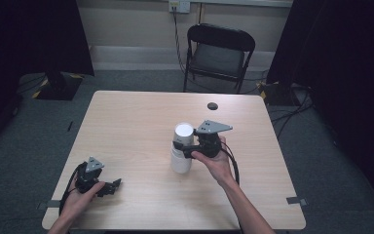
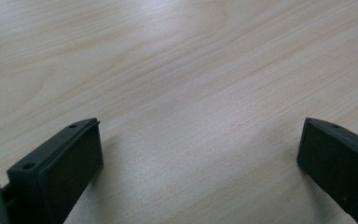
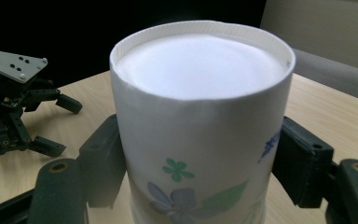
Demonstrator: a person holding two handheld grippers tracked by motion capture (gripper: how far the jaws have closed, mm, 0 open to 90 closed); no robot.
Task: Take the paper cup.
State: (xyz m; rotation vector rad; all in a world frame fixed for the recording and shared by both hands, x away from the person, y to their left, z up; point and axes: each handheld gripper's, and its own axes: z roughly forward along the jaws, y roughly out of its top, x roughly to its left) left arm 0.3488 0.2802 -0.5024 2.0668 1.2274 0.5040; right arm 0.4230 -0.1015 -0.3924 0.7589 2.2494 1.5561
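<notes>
right tongs [image 3: 200,154] clamp an upturned paper cup [image 3: 200,121]; left tongs [image 2: 200,163] gape.

Table [image 1: 136,117]: far half and left-centre bare wood, open passage there; small dark disc [image 1: 212,106] near the far edge is the sole item on it. Stack of inverted paper cups [image 1: 181,148] stands mid-table, blocking the straight path between left gripper [image 1: 112,187] and right gripper [image 1: 184,148]. Open wood lies between the left gripper's 2 spread jaws

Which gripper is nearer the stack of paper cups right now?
Right. The right gripper is clamped on the upside-down stack of paper cups, one jaw on each side. The left gripper rests open near the table's front left corner, well apart from it.
</notes>
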